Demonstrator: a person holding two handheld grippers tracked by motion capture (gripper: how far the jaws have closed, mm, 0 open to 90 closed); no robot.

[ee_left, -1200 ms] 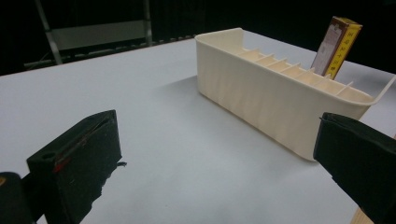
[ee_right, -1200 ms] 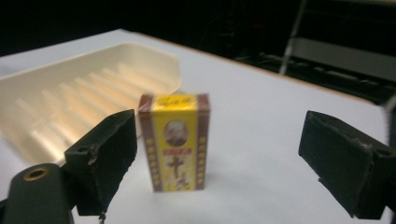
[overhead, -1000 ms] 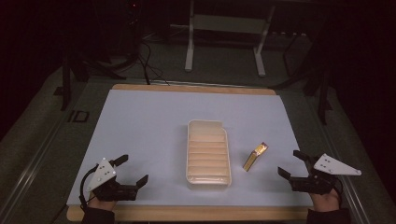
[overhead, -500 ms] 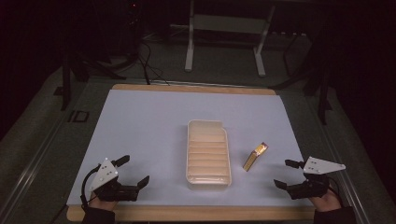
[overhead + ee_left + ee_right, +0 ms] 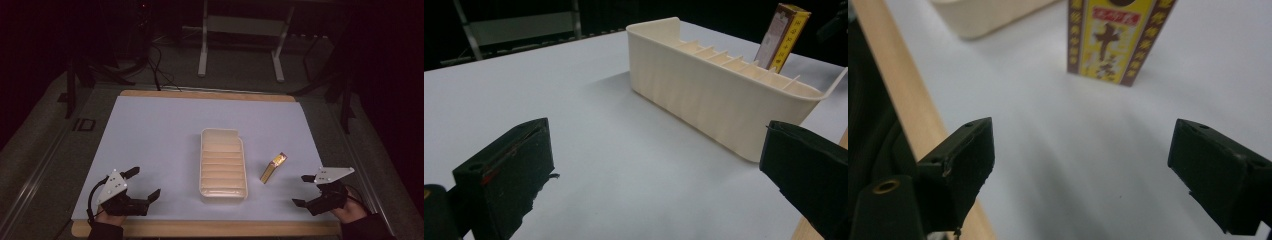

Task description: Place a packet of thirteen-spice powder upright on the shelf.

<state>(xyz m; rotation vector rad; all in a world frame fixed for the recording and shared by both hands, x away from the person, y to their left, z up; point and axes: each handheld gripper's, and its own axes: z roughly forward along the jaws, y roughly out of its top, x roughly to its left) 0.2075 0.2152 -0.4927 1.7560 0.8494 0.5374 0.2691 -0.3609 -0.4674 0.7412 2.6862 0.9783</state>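
1. Over at the near left corner of the white mat (image 5: 150, 140), the left gripper (image 5: 142, 184) sits low in the person's hand, jaws spread wide with nothing between them.
2. From the left gripper view, those two black jaws frame bare mat, and the cream tray (image 5: 704, 95) stands a little way ahead, its ribbed dividers visible along the top.
3. Centre of the mat now: the cream tray lies lengthwise, its slots looking empty from the high view.
4. Just right of the tray, apart from it, lies the small yellow-and-brown box (image 5: 273, 167), flat on the mat and angled slightly.
5. Near right corner: the right gripper (image 5: 303, 191) hovers close to the wooden table edge (image 5: 210, 229), jaws wide apart, gripping nothing.
6. In the right gripper view the box lies straight ahead between the open jaws, still well beyond them, untouched.
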